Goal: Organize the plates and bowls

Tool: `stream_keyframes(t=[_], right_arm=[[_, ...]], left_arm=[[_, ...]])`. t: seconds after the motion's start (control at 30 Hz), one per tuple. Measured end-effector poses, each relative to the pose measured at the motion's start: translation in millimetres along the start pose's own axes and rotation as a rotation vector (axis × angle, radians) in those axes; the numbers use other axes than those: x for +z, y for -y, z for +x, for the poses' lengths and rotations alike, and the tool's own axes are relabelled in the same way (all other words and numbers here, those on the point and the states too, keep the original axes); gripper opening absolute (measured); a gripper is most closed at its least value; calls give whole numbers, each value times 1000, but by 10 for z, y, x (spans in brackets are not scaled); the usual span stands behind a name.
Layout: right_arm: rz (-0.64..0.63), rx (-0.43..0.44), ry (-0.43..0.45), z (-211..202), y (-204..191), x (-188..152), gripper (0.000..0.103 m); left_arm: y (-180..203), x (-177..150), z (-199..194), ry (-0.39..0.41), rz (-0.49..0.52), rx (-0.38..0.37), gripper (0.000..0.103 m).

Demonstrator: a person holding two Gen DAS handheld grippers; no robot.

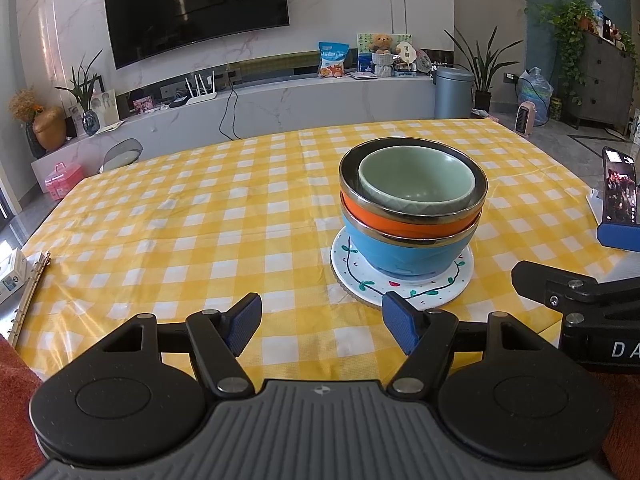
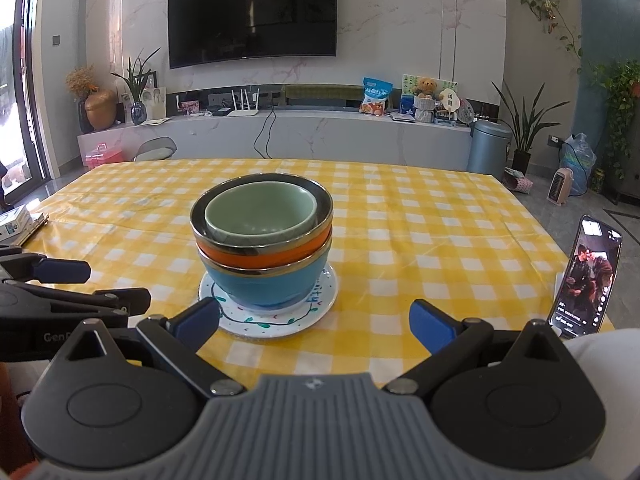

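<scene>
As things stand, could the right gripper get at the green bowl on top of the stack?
Probably yes: the right gripper is open and empty, facing the stack, and the green bowl sits uncovered in the orange bowl, with nothing between.

A pale green ceramic bowl (image 2: pixel 259 216) sits in an orange metal-rimmed bowl (image 2: pixel 264 255), above a blue metal-rimmed bowl (image 2: pixel 264 286). The round white plate (image 2: pixel 276 318) bears a green vine pattern. The tablecloth (image 2: pixel 420 240) is yellow-and-white checked. Gripper pads (image 2: pixel 430 322) are blue.

Checked table (image 2: pixel 400 216) (plate (image 2: pixel 320 312), phone (image 2: pixel 586 276)).
</scene>
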State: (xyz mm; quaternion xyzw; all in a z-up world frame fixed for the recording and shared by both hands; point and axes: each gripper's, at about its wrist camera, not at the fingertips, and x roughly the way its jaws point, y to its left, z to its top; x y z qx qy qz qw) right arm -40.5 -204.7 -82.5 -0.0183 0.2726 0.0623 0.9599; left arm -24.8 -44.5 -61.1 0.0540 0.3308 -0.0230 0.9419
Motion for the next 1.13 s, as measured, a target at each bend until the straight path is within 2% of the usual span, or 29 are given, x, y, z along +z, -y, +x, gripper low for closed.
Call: stream_keyframes(t=[1.13], right_arm=[[20, 12, -19, 20, 56, -13, 99]], left_arm=[[-33, 23, -27, 0, -12, 3, 81]])
